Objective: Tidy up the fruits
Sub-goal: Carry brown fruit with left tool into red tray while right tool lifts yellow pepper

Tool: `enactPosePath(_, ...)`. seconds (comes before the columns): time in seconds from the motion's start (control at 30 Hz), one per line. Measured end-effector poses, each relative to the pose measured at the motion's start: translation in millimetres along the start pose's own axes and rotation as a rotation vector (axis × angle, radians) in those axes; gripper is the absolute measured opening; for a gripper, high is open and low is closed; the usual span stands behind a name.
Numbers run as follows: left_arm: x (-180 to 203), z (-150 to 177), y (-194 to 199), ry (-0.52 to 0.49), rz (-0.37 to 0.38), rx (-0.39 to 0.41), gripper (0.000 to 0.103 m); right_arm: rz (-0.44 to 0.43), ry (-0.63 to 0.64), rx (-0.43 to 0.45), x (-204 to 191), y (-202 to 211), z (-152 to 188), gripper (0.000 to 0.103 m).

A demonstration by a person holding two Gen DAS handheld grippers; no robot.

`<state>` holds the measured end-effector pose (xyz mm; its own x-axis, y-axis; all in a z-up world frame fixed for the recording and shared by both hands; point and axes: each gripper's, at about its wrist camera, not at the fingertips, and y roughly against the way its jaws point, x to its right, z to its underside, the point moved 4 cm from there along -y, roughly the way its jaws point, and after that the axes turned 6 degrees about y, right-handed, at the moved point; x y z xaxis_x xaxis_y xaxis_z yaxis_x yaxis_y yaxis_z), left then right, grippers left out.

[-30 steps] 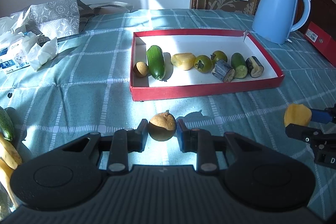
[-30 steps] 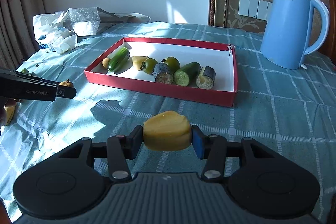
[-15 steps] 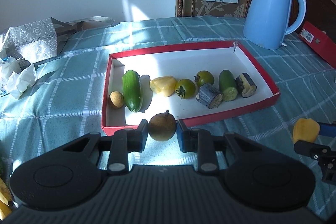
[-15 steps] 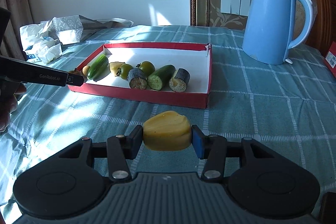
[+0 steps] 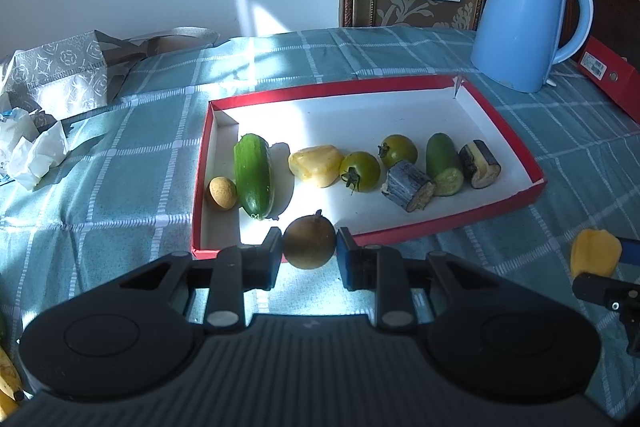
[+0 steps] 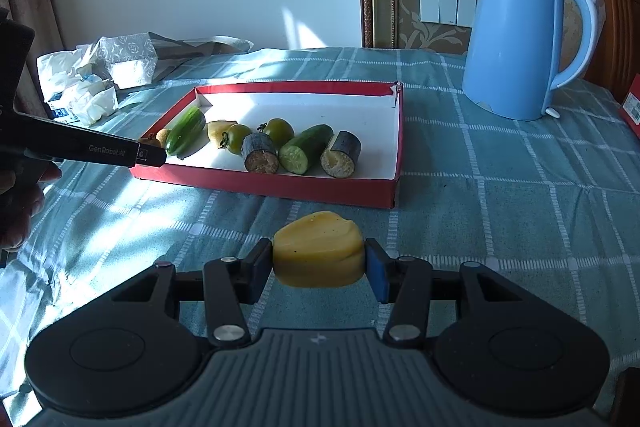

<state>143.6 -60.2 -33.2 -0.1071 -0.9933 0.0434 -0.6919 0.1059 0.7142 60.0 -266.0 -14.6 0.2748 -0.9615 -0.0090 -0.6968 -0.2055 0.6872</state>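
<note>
My left gripper (image 5: pixel 309 251) is shut on a round brown fruit (image 5: pixel 309 243) and holds it over the near left edge of the red tray (image 5: pixel 448 229). The tray holds a small brown fruit (image 5: pixel 222 192), a cucumber (image 5: pixel 253 179), a yellow fruit piece (image 5: pixel 316 165), two green tomatoes (image 5: pixel 360 171), a half cucumber (image 5: pixel 443 163) and two eggplant pieces (image 5: pixel 409 185). My right gripper (image 6: pixel 318 261) is shut on a yellow fruit piece (image 6: pixel 318 249), above the cloth in front of the tray (image 6: pixel 280 185). It also shows in the left wrist view (image 5: pixel 595 259).
A blue kettle (image 5: pixel 524 19) stands at the back right, next to a red box (image 5: pixel 608 75). A patterned bag (image 5: pixel 60 75) and tissues (image 5: pixel 36 151) lie at the left. Bananas (image 5: pixel 10 379) lie at the near left. The left gripper's arm (image 6: pixel 80 147) crosses the right wrist view.
My left gripper has moved forward with the brown fruit, from the cloth to the tray's near edge. My right gripper has moved closer to the tray with the yellow piece.
</note>
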Motion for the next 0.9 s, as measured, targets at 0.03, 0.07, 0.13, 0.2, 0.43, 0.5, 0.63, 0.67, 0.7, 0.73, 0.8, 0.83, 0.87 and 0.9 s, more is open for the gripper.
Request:
enactPosePath(0.03, 0, -1, -2, -0.001, -0.002, -0.001, 0.025, -0.001, -0.001, -0.002, 0, -1, 0, 0.048)
enactPosePath(0.07, 0, -2, -3, -0.001, -0.003, -0.001, 0.025, -0.001, -0.002, -0.004, 0, -2, 0, 0.048)
enactPosePath(0.13, -1, -4, -8, 0.001, -0.005, -0.005, 0.025, 0.0, -0.005, -0.005, 1, -3, 0, 0.048)
enactPosePath(0.2, -1, -6, -11, 0.01, -0.001, -0.004, 0.025, 0.002, -0.008, -0.007, 2, -4, 0, 0.048)
enactPosePath(0.43, -2, -16, -23, 0.019, -0.007, -0.001, 0.025, 0.007, -0.019, -0.009, 7, -7, 0, 0.048)
enactPosePath(0.5, -2, -19, -26, 0.019, -0.008, 0.002, 0.025, 0.008, -0.022, -0.011, 8, -8, 0, 0.048)
enactPosePath(0.63, -2, -23, -35, 0.03, -0.009, 0.005, 0.026, 0.011, -0.027, -0.015, 9, -9, 0, 0.048)
enactPosePath(0.67, -3, -24, -37, 0.032, -0.013, 0.008, 0.026, 0.012, -0.028, -0.016, 10, -9, 0, 0.048)
enactPosePath(0.7, -3, -25, -39, 0.032, -0.015, 0.012, 0.026, 0.012, -0.031, -0.017, 11, -9, 0, 0.048)
enactPosePath(0.73, -3, -25, -42, 0.033, -0.017, 0.011, 0.026, 0.012, -0.033, -0.016, 11, -9, 0, 0.048)
enactPosePath(0.8, -5, -26, -49, 0.052, -0.014, -0.005, 0.026, 0.013, -0.036, -0.018, 13, -9, 1, 0.048)
enactPosePath(0.83, -6, -27, -52, 0.057, -0.011, -0.008, 0.025, 0.014, -0.039, -0.018, 14, -9, 1, 0.048)
enactPosePath(0.87, -5, -27, -54, 0.053, -0.018, -0.008, 0.026, 0.015, -0.042, -0.02, 16, -9, 2, 0.048)
enactPosePath(0.9, -4, -27, -56, 0.047, -0.025, -0.008, 0.026, 0.017, -0.044, -0.022, 17, -9, 2, 0.048)
